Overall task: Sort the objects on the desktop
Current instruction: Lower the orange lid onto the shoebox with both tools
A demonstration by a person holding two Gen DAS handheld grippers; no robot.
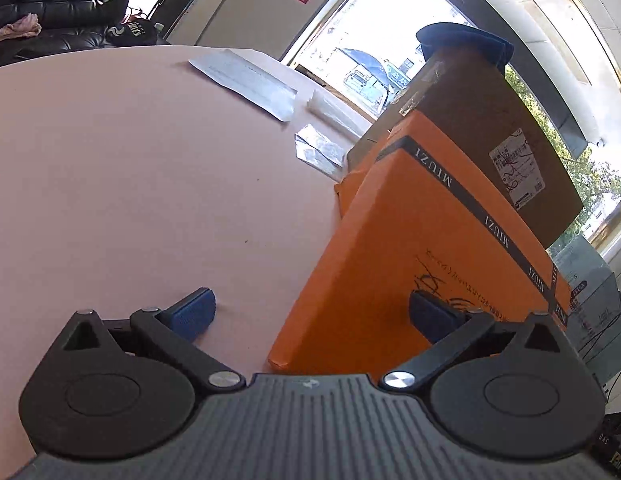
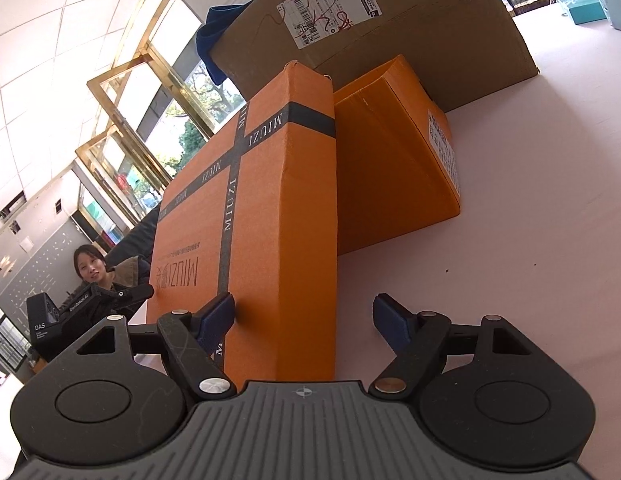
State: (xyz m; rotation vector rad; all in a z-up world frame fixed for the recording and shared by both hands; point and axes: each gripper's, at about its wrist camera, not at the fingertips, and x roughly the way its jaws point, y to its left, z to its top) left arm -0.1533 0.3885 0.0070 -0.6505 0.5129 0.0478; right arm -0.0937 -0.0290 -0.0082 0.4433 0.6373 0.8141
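3 boxes stacked in a row on pink table [image 1: 110, 168], largest at back: brown shipping carton [image 1: 482, 128] with label, dark blue cloth [image 1: 466, 40] draped on top. Next down in size: orange MIUZI lid [image 2: 270, 216], propped on edge, leaning against smaller orange box base [image 2: 394, 168], which looks to butt against carton. Beyond boxes in left view: white paper sheet [image 1: 246, 80], clear plastic packet [image 1: 318, 150], white tube-like item [image 1: 330, 114], all well apart from grippers. Teal item [image 2: 586, 4] far corner in right view, too small to identify.

Left gripper [image 1: 310, 314]: spread wide, nothing held; 1 finger over bare table, other finger in front of lid's broad face. Contact there unclear. Right gripper [image 2: 302, 320]: also spread wide, empty; left pad at lid's printed face, right pad over table, straddling lid's narrow edge. Touching or just beside: cannot tell.

Judged step: 2-handed approach to lid, pre-grasp, no squeeze yet. Probably meant for seating on base or laying flat.

Next move needs: right jaws closing across lid thickness, left gripping or bracing broad face against tipping. Thin cardboard, so likely flexes under pinch; grip near corner stiffer. Risk: lid sliding off base if pushed sideways before clamped.
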